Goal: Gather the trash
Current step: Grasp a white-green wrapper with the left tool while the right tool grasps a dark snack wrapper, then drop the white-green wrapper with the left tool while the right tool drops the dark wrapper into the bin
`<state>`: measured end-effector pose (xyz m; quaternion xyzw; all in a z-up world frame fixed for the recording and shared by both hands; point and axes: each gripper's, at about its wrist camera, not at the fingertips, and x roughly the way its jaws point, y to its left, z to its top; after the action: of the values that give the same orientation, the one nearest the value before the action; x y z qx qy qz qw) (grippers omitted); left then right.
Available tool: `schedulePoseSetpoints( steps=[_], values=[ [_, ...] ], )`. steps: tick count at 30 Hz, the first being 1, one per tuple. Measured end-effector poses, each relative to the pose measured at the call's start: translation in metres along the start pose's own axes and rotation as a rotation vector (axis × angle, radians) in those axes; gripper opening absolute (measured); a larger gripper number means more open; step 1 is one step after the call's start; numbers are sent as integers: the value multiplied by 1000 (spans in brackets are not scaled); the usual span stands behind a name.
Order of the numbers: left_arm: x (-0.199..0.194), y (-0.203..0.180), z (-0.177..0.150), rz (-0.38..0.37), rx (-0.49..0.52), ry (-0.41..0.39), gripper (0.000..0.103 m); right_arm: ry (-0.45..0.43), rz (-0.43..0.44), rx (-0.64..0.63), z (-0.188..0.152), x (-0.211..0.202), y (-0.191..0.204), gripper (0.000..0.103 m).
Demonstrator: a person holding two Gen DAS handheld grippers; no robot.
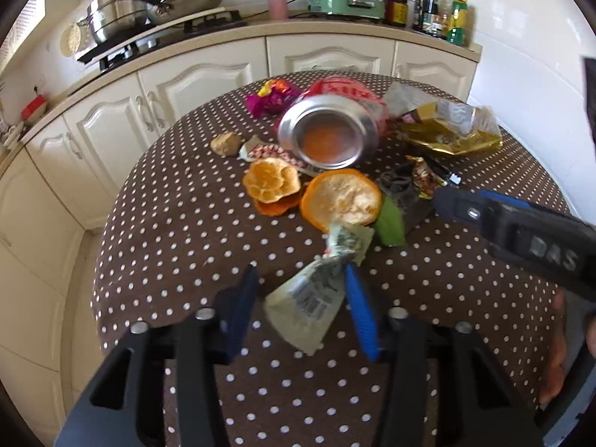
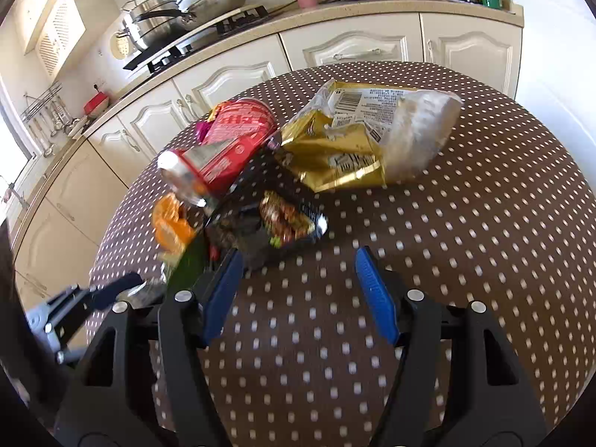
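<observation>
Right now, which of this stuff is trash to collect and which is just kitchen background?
Trash, on the table:
pale wrapper between the left gripper's fingers
orange peels
red can
gold bag
dark wrapper

Background, on the counter:
pots
green cooker
bottles

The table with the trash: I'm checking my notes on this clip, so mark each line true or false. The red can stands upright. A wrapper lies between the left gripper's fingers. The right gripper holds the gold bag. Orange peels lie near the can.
1. The red can stands upright. False: it lies on its side.
2. A pale wrapper lies between the left gripper's fingers. True.
3. The right gripper holds the gold bag. False: it is open and empty.
4. Orange peels lie near the can. True.
</observation>
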<state>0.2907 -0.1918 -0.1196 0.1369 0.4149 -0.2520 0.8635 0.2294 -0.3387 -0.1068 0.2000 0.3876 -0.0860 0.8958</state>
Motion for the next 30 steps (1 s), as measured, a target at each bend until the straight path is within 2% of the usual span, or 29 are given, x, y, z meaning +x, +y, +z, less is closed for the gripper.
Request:
schedulePoseSetpoints(
  steps=[1,3,4,8,10,11,13,15,18,23,30],
  values=[
    [-1,-1,1,8,9,-5,34,4,-2,8,4,5,0,63],
    [-4,1,0,-17,1,-16,11,4,-10,16,11,11,0,63],
    [-6,4,-1,-36,-12,-22,9,4,-13,21,14,15,2,63],
    [-16,16,-7,-37,-48,-52,8,7,-41,0,21,25,11,64],
    [-21,22,-11,-46,-66,-67,7,14,-47,-28,23,29,16,53],
    [-26,25,-15,-47,-76,-82,7,17,-42,-41,23,30,18,40],
    [-33,31,-18,-50,-94,-97,7,19,-35,-60,23,31,22,35],
    [-39,36,-20,-42,-108,-114,7,11,-29,-58,22,30,22,22],
    [-48,43,-24,-22,-121,-138,7,-58,-17,-52,16,13,21,12],
    [-66,56,-34,13,-146,-178,7,-168,-6,-79,3,-22,27,7],
    [-94,86,-59,42,-196,-225,7,-304,5,-146,-20,-85,57,6]
  ],
)
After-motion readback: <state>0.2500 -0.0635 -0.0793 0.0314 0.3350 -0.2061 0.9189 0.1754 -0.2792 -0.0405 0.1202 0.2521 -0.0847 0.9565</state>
